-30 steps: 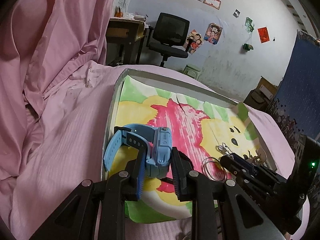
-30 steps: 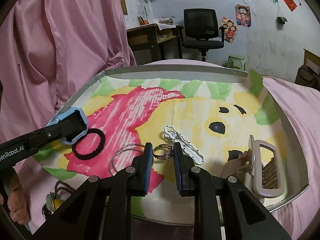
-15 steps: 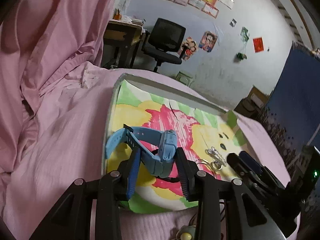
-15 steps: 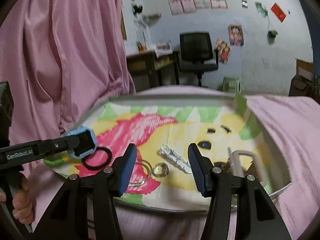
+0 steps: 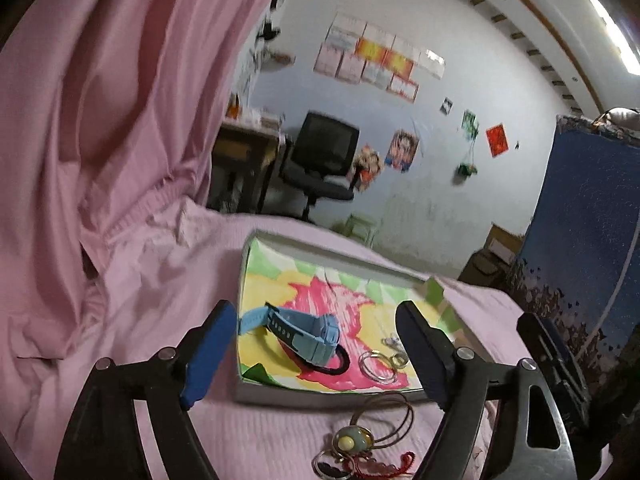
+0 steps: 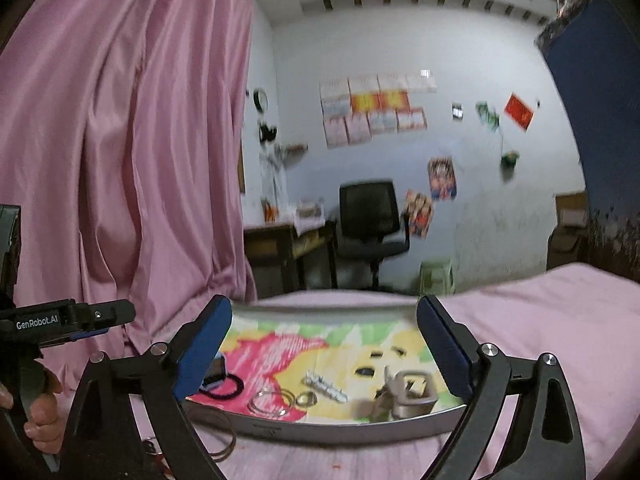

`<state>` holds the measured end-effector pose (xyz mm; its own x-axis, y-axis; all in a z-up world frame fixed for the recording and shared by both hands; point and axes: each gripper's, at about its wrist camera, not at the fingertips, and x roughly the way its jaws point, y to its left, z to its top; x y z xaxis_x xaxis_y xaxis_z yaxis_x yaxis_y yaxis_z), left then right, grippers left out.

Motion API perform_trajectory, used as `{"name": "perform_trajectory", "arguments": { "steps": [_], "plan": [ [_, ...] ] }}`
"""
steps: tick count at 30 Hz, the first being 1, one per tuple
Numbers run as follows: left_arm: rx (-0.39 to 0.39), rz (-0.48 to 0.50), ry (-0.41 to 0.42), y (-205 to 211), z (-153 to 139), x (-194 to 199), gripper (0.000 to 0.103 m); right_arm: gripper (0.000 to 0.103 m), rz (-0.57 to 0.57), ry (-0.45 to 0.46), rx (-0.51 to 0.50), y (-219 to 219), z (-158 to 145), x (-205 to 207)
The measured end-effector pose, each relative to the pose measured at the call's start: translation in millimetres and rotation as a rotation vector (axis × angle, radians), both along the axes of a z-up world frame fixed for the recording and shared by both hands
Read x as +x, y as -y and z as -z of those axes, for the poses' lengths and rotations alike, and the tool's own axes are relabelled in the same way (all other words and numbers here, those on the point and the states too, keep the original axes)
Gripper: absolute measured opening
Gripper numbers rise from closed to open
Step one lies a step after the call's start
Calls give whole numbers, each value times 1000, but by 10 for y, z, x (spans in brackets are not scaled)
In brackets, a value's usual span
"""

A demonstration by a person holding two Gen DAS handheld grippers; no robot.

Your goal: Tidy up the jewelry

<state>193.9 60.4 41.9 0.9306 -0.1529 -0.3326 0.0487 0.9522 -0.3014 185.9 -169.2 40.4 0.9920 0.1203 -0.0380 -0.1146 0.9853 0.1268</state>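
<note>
blue watch (image 5: 304,330) in tray (image 5: 320,398), beyond jaws | both jaws wide, empty

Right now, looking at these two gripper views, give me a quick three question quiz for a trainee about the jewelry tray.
1. True or false: the left gripper grips the blue watch.
2. What lies partly under the watch: A) black hair tie, B) a green comb, C) a red glove?
3. Fill in: the beige hair claw lies inside the ____.

Key:
1. False; both grippers, including the right gripper, are open, and the watch rests in the tray.
2. A
3. tray
</note>
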Motion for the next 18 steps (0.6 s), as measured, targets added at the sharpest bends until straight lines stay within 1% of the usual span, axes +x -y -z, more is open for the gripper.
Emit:
{"name": "perform_trajectory", "arguments": {
  "steps": [1, 2, 4, 7, 12, 18],
  "plan": [
    [5, -1, 14, 5, -15, -62, 86, 98, 5, 21, -3, -5, -35, -62],
    [17, -8, 31, 21, -34, -145, 88, 99, 11, 44, -7, -4, -72, -131],
    [35, -22, 58, 30, -59, -266, 96, 100, 15, 70, -13, -10, -136, -233],
    [66, -35, 90, 59, -92, -450, 98, 100, 22, 82, -23, -3, -225, -373],
    [90, -36, 97, 75, -117, -668, 99, 100, 6, 48, -15, 18, -308, -484],
    [142, -19, 78, 90, -84, -831, 99, 100, -46, -35, -42, 10, -230, -589]
  ]
}}
